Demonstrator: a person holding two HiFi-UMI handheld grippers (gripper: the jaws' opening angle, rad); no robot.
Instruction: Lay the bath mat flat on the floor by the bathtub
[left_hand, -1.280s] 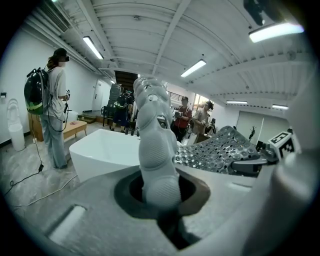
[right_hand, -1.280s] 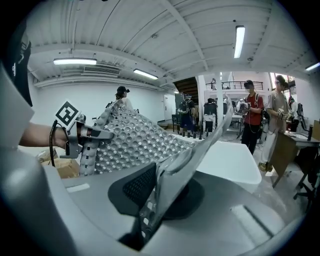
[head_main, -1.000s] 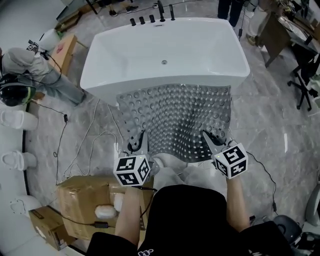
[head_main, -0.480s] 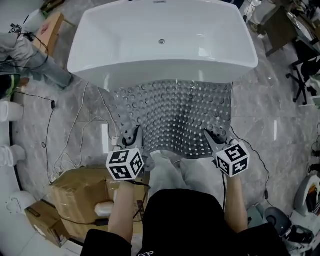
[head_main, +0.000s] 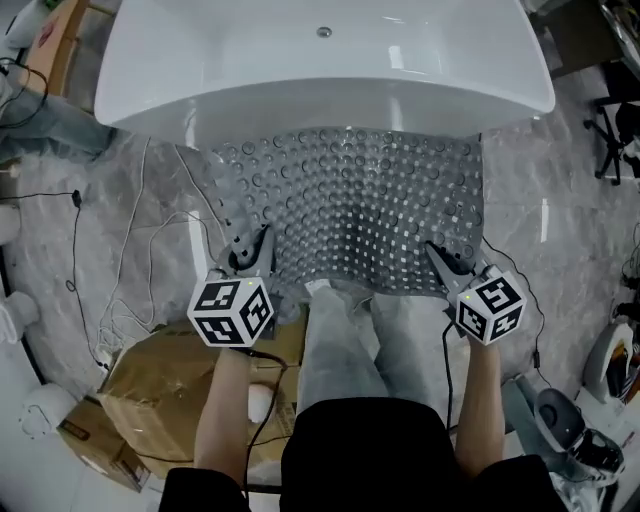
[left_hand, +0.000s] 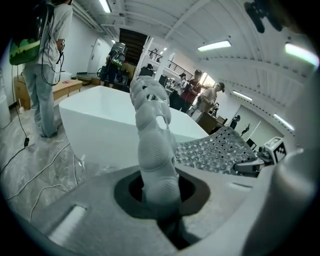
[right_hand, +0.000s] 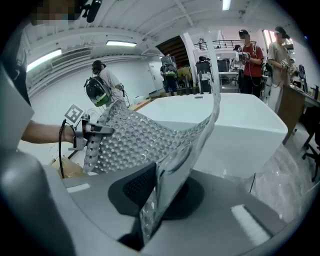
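A clear, bubble-studded bath mat (head_main: 350, 215) hangs spread between my two grippers in front of the white bathtub (head_main: 320, 70). My left gripper (head_main: 252, 250) is shut on the mat's near left corner, which stands up as a grey fold (left_hand: 155, 150) between the jaws. My right gripper (head_main: 443, 262) is shut on the near right corner; the mat's edge (right_hand: 170, 170) rises from between its jaws. The far edge of the mat lies close under the tub's front wall. Across the sheet, the right gripper view shows the left gripper (right_hand: 97, 129).
Cardboard boxes (head_main: 150, 380) sit by my left arm. White cables (head_main: 150, 260) trail over the marble floor left of the mat. A chair base (head_main: 615, 140) stands at right. People stand beyond the tub (right_hand: 250, 55) and at the left (left_hand: 42, 60).
Both grippers have come down and forward with the mat. The mat now lies lower and flatter, closer to the tub's front wall. The head view has tilted so the tub fills the top.
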